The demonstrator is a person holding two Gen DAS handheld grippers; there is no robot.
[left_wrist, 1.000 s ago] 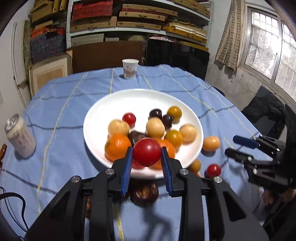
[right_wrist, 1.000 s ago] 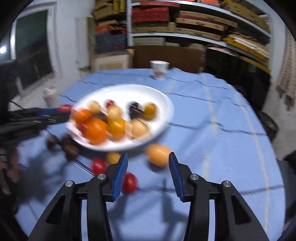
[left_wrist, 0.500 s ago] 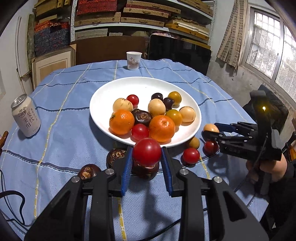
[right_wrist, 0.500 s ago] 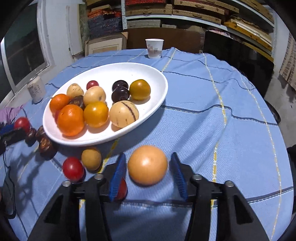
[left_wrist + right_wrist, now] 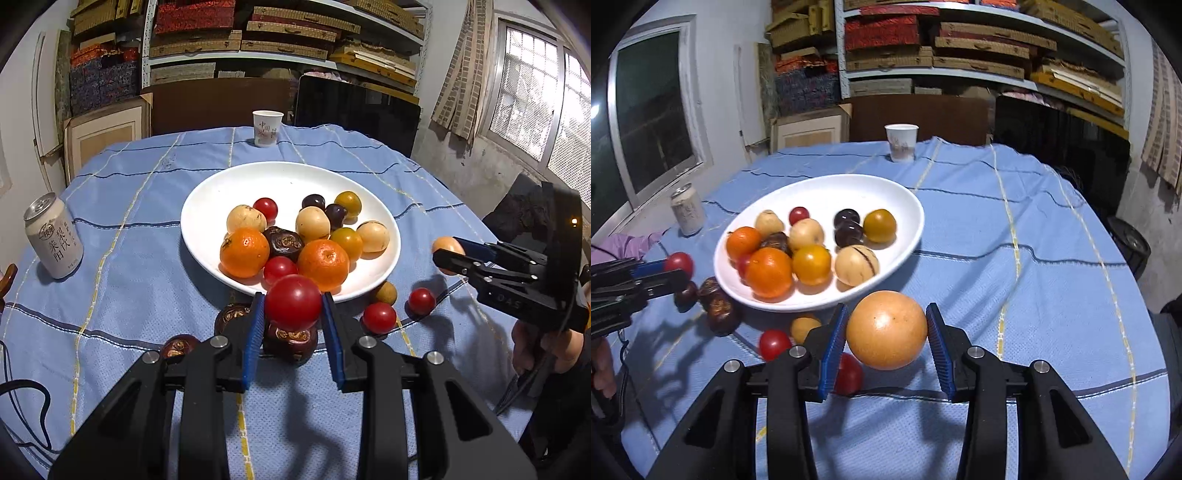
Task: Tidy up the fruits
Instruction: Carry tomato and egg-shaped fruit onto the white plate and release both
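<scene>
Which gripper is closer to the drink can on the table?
Left. The left gripper, clamped on a red fruit, sits on the can's side of the plate; the right gripper is beyond the plate's opposite side.

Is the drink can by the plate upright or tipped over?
Upright. The can stands on its base on the blue tablecloth, its top facing up, left of the white plate.

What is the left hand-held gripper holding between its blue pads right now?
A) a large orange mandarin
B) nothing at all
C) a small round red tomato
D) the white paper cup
C: in the left wrist view the left hand-held gripper has its blue pads pressed on either side of a small round red tomato, lifted in front of the white oval plate of fruit.
</scene>
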